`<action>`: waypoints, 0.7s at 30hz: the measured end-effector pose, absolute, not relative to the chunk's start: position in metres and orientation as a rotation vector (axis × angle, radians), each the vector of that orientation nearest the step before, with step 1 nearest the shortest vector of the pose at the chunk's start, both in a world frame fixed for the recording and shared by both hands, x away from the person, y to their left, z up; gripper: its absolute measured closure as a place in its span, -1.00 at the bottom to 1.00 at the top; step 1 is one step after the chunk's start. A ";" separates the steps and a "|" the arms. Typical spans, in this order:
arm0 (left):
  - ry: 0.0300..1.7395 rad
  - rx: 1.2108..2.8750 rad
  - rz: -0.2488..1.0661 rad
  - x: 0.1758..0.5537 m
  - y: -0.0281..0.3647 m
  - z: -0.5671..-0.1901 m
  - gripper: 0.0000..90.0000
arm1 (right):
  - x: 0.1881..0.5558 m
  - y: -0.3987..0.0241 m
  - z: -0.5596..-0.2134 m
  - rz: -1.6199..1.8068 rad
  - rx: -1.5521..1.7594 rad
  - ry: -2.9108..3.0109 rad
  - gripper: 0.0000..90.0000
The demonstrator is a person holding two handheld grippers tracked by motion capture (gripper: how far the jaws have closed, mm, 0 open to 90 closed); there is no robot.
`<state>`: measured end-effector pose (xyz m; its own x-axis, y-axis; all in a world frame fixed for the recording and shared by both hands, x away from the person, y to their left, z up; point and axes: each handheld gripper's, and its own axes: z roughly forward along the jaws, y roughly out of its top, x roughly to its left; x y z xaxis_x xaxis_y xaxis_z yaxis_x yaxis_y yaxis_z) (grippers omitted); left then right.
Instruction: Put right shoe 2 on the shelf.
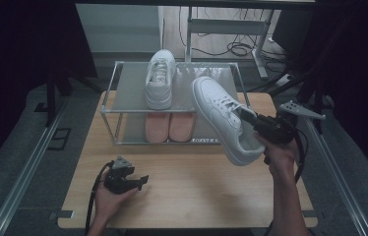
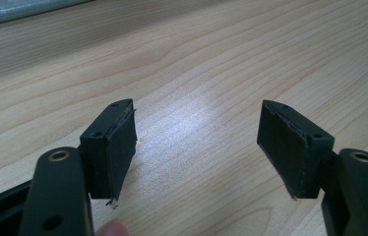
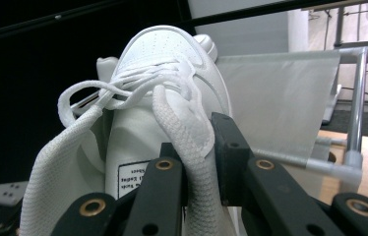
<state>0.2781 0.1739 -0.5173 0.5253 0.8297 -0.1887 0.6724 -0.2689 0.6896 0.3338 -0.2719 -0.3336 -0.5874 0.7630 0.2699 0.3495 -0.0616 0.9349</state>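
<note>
A white sneaker (image 1: 221,118) hangs in the air, toe pointing away toward the rack, just right of the rack's front. My right gripper (image 1: 249,120) is shut on its collar at the heel end. In the right gripper view the jaws pinch the sneaker's (image 3: 167,73) padded collar and tongue, with my right gripper (image 3: 199,147) closed around the fabric and the laces looping above. A matching white sneaker (image 1: 160,81) stands on the top shelf of the metal shoe rack (image 1: 107,101). My left gripper (image 1: 144,180) rests low over the wooden table (image 1: 197,191), open (image 2: 197,142) with nothing between its pads.
A pair of pink shoes (image 1: 168,127) sits on the rack's lower shelf. The top shelf (image 1: 211,81) has bare room to the right of the standing sneaker. Table legs and cables (image 1: 236,46) lie on the floor behind. Dark curtains flank both sides.
</note>
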 end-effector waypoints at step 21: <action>1.220 2.020 0.271 0.278 0.174 -0.518 -0.30 | 0.382 -0.249 -0.307 1.635 1.263 1.794 0.83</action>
<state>0.2784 0.1741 -0.5178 0.5234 0.8307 -0.1894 0.6726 -0.2664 0.6904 0.3818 -0.2490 -0.3069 -0.5104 0.8162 0.2707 0.3450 -0.0940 0.9339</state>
